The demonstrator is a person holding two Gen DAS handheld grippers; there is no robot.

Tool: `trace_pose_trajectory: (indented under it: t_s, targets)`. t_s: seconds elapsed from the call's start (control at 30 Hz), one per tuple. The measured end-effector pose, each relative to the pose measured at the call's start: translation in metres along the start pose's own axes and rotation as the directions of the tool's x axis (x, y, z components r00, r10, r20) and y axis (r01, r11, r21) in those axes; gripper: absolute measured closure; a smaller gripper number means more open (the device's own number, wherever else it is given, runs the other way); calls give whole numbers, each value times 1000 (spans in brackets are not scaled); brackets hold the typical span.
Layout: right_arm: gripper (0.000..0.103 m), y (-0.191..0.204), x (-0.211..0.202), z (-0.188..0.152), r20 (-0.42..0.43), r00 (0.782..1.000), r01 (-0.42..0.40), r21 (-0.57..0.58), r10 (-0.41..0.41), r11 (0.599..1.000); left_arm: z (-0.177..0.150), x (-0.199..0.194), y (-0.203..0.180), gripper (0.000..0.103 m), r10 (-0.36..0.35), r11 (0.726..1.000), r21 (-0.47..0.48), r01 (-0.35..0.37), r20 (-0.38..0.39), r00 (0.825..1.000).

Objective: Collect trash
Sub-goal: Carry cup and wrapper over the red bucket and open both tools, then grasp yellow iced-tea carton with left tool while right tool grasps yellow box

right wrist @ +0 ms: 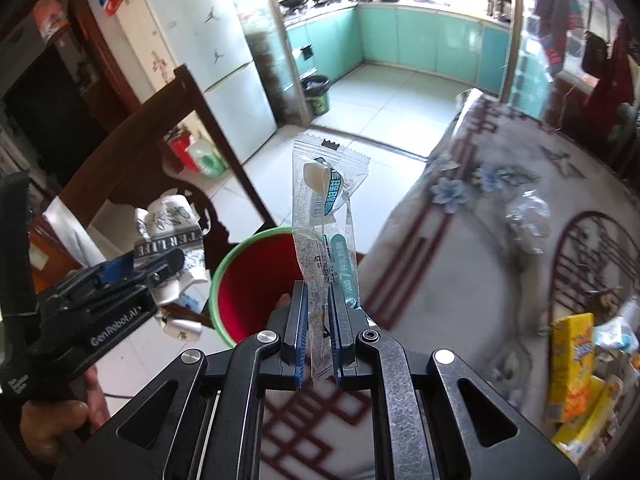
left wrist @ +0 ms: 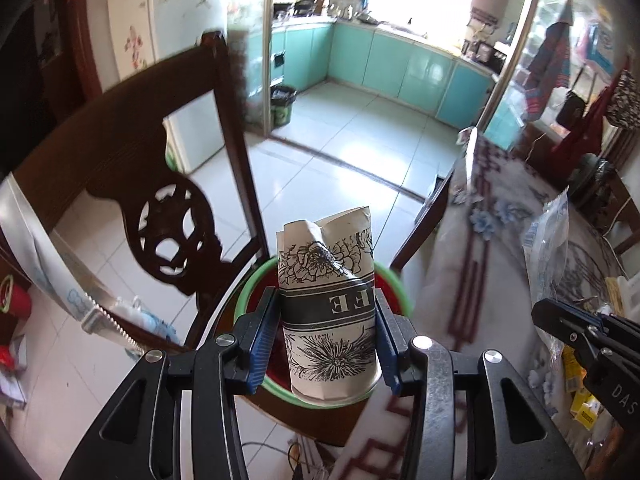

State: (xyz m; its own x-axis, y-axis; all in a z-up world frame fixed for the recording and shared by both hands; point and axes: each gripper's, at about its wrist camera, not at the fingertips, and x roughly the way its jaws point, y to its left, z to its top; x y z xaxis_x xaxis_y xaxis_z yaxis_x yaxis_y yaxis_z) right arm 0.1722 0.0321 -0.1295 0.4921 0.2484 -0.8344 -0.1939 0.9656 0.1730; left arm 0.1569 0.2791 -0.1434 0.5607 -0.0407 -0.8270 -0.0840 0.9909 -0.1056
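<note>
My left gripper (left wrist: 326,312) is shut on a crushed white paper cup (left wrist: 330,312) with black flower print, held just above a red bin with a green rim (left wrist: 394,280). In the right wrist view the cup (right wrist: 168,224) and left gripper (right wrist: 140,268) sit left of the bin (right wrist: 224,276). My right gripper (right wrist: 318,300) is shut on a clear plastic wrapper (right wrist: 326,216) with teal print, held upright over the bin's right rim. In the left wrist view the right gripper (left wrist: 560,320) shows at the right edge with the wrapper (left wrist: 550,248).
A table with a patterned cloth (right wrist: 500,208) is at right, carrying crumpled clear plastic (right wrist: 528,216) and yellow packets (right wrist: 572,364). A dark carved wooden chair (left wrist: 160,184) stands behind the bin. The tiled floor (left wrist: 340,140) leads to a kitchen.
</note>
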Motion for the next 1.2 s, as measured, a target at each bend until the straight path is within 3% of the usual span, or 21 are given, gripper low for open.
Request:
trace_pose_trajectory:
  t_s: [0.23,0.57,0.67,0.73,0.83,0.87,0.9,1.2]
  targets:
    - [93,15,29,6,-64,998,-19,-21,17,1000,-3,29,10,60,6,1000,-5,-7,-63,998]
    - [92,28,40,13,-75,997,-20,-53,16,998,2,51,12,59,17,1000,3,-17,-102,995]
    - [92,27,41,15,-73,997,-11,-57,7,998,4,55,10,54,25,1000,11,-24,-106,994]
    - [88,27,41,15,-73,997,-6,-61,2,998,5,57,9,43,46,999,13,-45,-109,993]
    - [60,27,35,15,-48,999,18,-62,-21,998,6,55,11,41,50,999,4,-50,-93,994]
    - [46,27,31,16,-29,999,29,-66,-31,997,6,54,10,40,58,998,6,-58,-91,994]
    - [41,27,28,16,-13,999,40,-74,-41,996,6,54,10,40,63,998,7,-63,-91,994]
    - [41,21,2,13,52,996,78,-99,-73,992,12,20,-5,40,65,998,10,-65,-9,998]
